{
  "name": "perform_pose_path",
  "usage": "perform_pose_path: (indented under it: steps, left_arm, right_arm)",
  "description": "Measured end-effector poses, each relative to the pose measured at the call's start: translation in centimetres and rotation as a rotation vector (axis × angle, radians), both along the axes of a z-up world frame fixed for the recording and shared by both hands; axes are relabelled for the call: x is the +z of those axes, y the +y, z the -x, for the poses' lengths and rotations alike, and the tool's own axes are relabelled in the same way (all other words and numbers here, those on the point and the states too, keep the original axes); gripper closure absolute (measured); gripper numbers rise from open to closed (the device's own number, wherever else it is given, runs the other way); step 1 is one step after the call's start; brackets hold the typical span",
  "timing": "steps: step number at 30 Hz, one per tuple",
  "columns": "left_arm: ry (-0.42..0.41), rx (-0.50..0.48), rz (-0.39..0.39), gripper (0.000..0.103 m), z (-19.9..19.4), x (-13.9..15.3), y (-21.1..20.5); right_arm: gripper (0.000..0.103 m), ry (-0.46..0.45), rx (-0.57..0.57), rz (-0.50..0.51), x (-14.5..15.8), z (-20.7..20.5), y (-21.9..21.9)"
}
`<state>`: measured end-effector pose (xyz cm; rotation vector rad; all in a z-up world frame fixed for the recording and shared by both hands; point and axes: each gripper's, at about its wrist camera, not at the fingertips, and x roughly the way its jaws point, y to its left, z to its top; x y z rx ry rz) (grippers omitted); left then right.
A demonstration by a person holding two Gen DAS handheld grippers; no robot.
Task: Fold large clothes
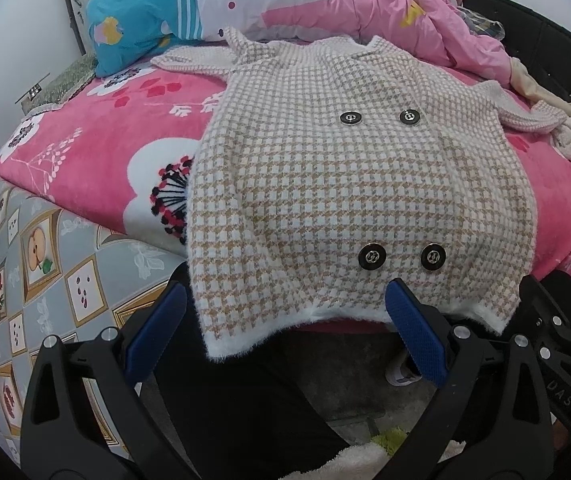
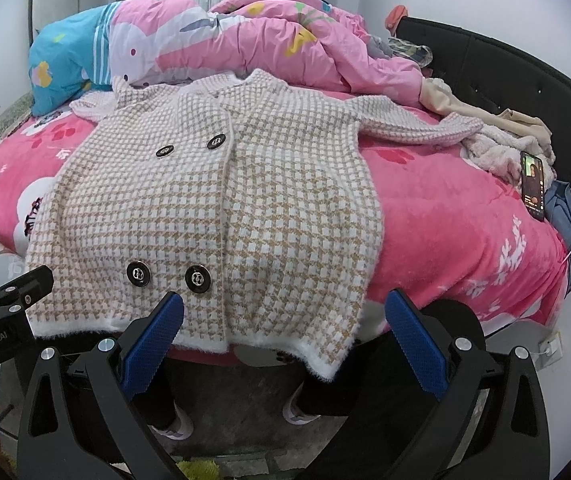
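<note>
Presently the houndstooth coat (image 1: 349, 184) lies flat, front up, four black buttons fastened, hem overhanging the bed (image 1: 97, 152); my left gripper (image 1: 285, 320) and right gripper (image 2: 285, 328) gape empty.

checked coat (image 2: 221, 208) spread flat on pink bed (image 2: 445, 220), jaws wide apart.

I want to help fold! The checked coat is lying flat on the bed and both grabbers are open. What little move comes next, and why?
Probably ease the left gripper forward onto the coat hem. The coat lies spread out, buttons up, its fluffy white hem hanging over the bed edge just ahead of the open fingers. The right gripper is open and holds nothing too.
</note>
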<state>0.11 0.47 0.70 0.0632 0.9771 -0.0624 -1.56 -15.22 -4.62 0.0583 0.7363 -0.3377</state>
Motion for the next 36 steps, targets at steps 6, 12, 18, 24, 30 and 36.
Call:
perform_pose_path:
  steps: [6, 12, 18, 24, 30, 36]
  left_arm:
    - [0.002, 0.005, 0.0, 0.007, -0.2, 0.0, 0.2]
    - [0.0, 0.004, -0.002, 0.007, -0.4, 0.0, 0.3]
    - [0.007, 0.012, -0.004, 0.007, -1.2, -0.1, 0.5]
    - [0.016, 0.014, -0.013, 0.007, -2.3, -0.6, 0.3]
    - [0.027, 0.028, -0.015, 0.007, -4.9, -1.2, 0.5]
    - [0.018, 0.045, -0.062, 0.007, -10.5, -1.7, 0.7]
  right_arm:
    - [0.005, 0.002, -0.002, 0.005, 0.1, -0.2, 0.0]
    - [0.005, 0.0, 0.001, 0.01, 0.3, -0.6, 0.0]
    - [0.005, 0.0, 0.004, 0.006, 0.4, -1.1, -0.1]
    - [0.005, -0.002, 0.007, 0.006, 0.4, -1.9, -0.4]
    - [0.005, 0.007, -0.003, 0.016, 0.7, -3.8, -1.6]
    - [0.005, -0.011, 0.06, 0.028, 2.1, -8.7, -2.4]
